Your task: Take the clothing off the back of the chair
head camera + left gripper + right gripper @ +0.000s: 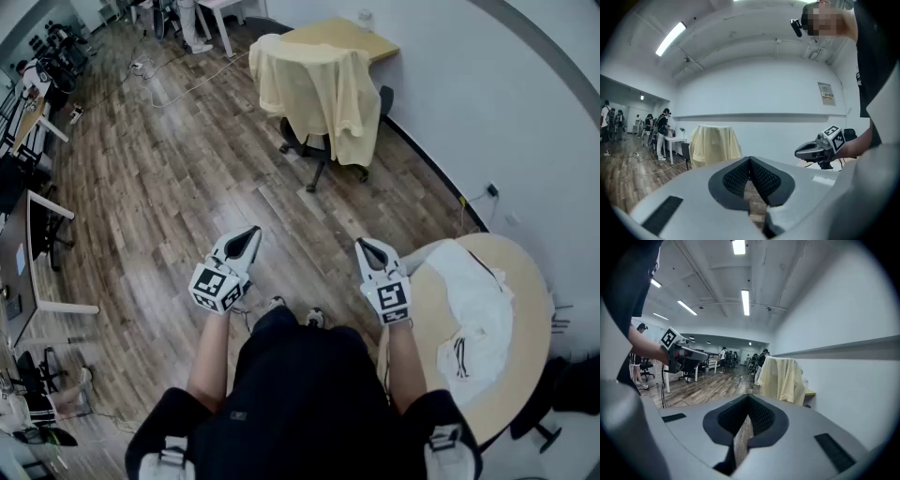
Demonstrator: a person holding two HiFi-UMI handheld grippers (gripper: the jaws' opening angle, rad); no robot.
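Head view: clothing (pixel 319 89) drapes chair (pixel 317 167); white cloth (pixel 473 305), maybe shirt, on table (pixel 530 291).

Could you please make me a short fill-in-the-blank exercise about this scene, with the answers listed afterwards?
1. The clothing draped over the chair is ____ in colour.
2. The left hand-held gripper and the right hand-held gripper both have their jaws ____.
3. The cloth lying on the round table is mostly ____ in colour.
Answers: yellow; shut; white.
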